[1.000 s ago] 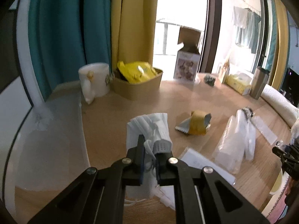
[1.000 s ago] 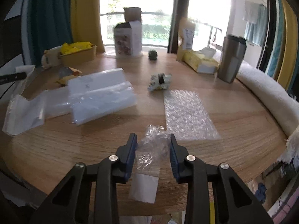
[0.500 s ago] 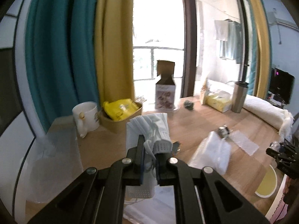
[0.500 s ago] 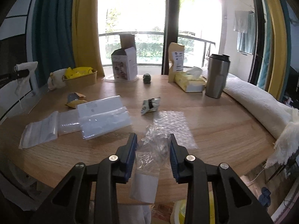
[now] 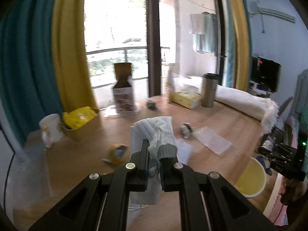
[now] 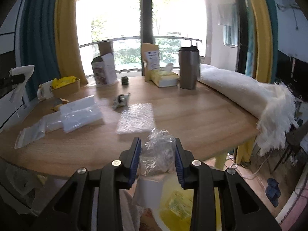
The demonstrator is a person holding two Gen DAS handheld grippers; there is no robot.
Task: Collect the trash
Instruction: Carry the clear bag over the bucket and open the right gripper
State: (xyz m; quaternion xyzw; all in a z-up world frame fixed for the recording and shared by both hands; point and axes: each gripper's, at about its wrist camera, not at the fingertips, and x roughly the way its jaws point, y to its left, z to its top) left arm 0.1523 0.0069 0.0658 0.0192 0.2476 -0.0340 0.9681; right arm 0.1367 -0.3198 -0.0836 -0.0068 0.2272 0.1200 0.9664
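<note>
My left gripper (image 5: 155,150) is shut on a pale blue face mask (image 5: 154,132) and holds it in the air above the round wooden table (image 5: 221,123). My right gripper (image 6: 156,150) is shut on a crumpled clear plastic bag (image 6: 156,154), held past the table's near edge, above a yellow-lined bin (image 6: 173,209). That bin also shows in the left wrist view (image 5: 250,179), beside the table, with the right gripper (image 5: 277,154) above it. The left gripper with the mask shows at the far left of the right wrist view (image 6: 17,77).
On the table lie a bubble wrap sheet (image 6: 136,117), clear zip bags (image 6: 80,113), a small crumpled wrapper (image 6: 121,100), a yellow wrapper (image 5: 117,153), a mug (image 5: 51,129), a box with yellow packets (image 5: 80,119), an open carton (image 6: 104,67), a tissue pack (image 6: 163,77), a steel tumbler (image 6: 188,67) and a rolled white rug (image 6: 240,90).
Both grippers have risen off the table with their trash. The left one swung right with the mask. The right one pulled back over the table's edge to above the bin.
</note>
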